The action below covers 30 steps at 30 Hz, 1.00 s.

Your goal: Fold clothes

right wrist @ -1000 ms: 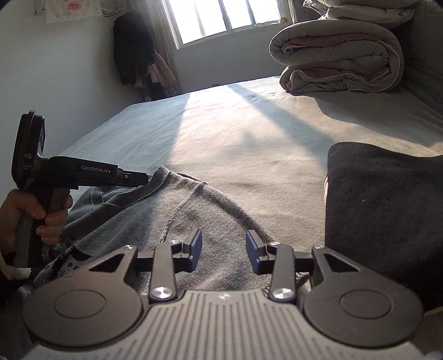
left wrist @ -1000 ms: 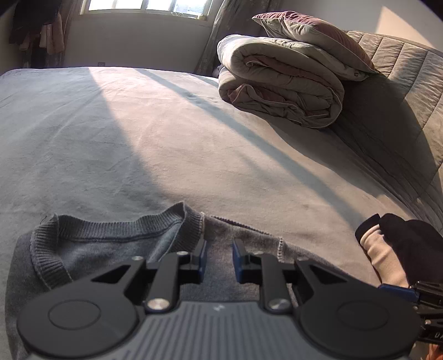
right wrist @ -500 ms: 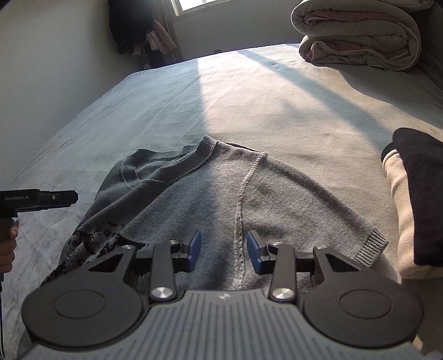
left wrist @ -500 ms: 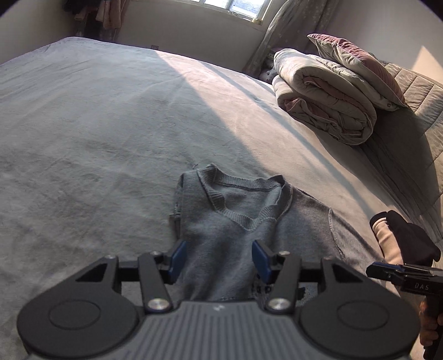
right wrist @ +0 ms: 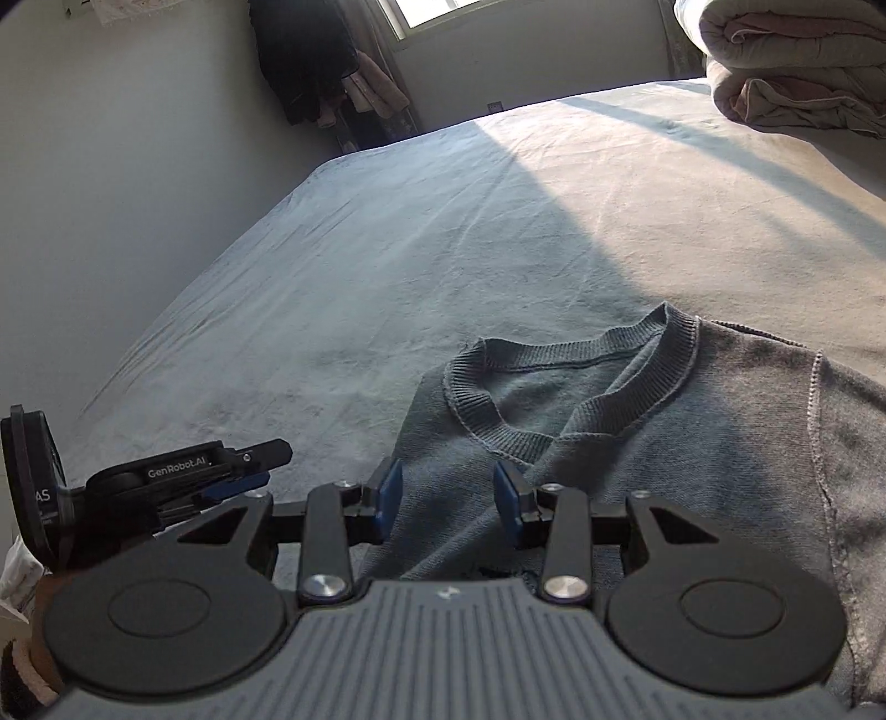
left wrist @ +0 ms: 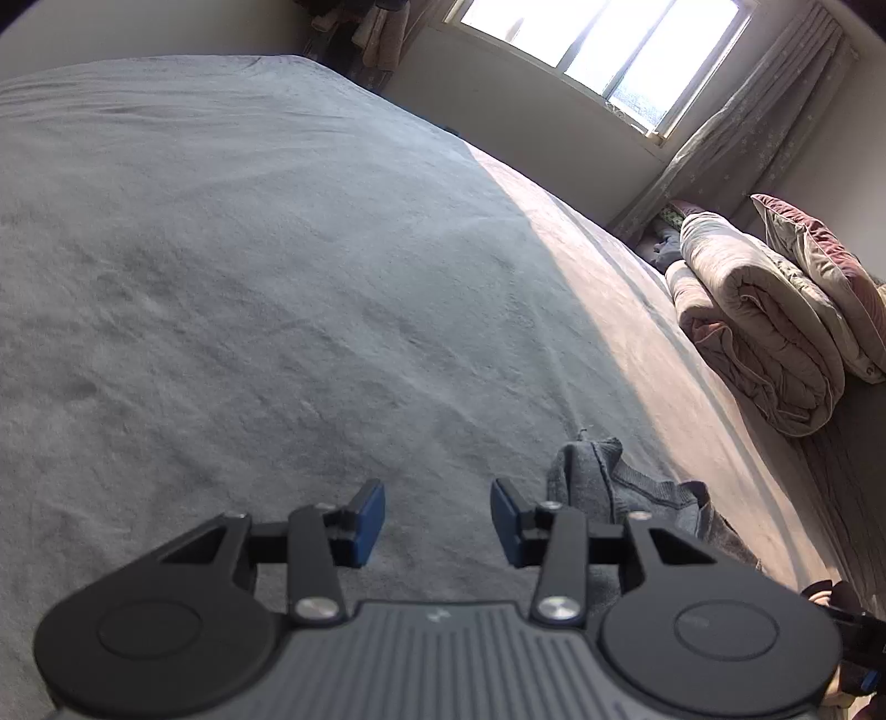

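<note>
A grey knit sweater (right wrist: 692, 437) lies flat on the bed with its ribbed V-neck collar (right wrist: 559, 382) facing away from me. My right gripper (right wrist: 447, 501) is open and hovers over the sweater's left shoulder side, below the collar. My left gripper (left wrist: 437, 520) is open and empty over bare bed sheet, to the left of the sweater; only the sweater's shoulder and collar edge (left wrist: 603, 476) show at the right of its view. The left gripper also shows in the right wrist view (right wrist: 243, 471), off the sweater's left edge.
The grey bed sheet (left wrist: 249, 277) spreads wide to the left and far side. A rolled duvet and pillow (left wrist: 775, 327) are stacked at the far right by the headboard. A window (left wrist: 598, 44) and hanging clothes (right wrist: 315, 61) are at the far wall.
The left gripper has swung left off the sweater to bare sheet and opened wider. The right gripper has moved left toward the collar and opened wider.
</note>
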Each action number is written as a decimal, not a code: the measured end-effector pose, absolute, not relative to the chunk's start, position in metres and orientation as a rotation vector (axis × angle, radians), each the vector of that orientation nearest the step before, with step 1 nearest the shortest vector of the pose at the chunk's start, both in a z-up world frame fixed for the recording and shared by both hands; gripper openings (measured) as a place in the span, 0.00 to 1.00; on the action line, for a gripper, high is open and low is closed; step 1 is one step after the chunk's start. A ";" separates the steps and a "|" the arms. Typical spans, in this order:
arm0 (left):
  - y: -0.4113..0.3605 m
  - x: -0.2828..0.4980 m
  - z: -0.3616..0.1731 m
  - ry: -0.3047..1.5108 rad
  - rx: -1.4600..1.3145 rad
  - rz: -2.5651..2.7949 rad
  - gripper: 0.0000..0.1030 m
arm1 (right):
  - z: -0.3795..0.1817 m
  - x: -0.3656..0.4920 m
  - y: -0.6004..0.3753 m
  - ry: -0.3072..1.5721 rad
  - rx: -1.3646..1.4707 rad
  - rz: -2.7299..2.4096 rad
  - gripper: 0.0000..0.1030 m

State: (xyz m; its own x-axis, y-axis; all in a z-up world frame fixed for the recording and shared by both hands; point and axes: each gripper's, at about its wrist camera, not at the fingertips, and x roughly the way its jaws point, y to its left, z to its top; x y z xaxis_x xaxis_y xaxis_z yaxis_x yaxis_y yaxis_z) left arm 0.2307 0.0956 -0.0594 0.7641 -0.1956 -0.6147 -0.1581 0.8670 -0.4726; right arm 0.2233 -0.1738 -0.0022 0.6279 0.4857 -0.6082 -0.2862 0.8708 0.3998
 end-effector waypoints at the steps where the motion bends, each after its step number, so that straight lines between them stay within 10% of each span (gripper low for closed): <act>1: 0.095 0.230 -0.066 0.703 -0.542 -0.018 0.35 | -0.002 0.229 -0.163 0.773 0.269 0.466 0.39; 16: 0.101 0.234 -0.073 0.653 -0.559 -0.049 0.26 | -0.061 0.266 -0.115 0.853 0.324 0.546 0.36; 30: 0.097 0.233 -0.074 0.667 -0.576 -0.092 0.26 | -0.069 0.228 -0.078 0.719 -0.219 0.442 0.28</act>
State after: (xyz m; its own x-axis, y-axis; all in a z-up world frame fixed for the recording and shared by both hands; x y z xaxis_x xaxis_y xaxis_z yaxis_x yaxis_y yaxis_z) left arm 0.2329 0.0966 -0.0738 0.7880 -0.2602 -0.5580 -0.0991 0.8409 -0.5320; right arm 0.2284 -0.0783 -0.0687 0.6661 0.3139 -0.6766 -0.4616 0.8860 -0.0433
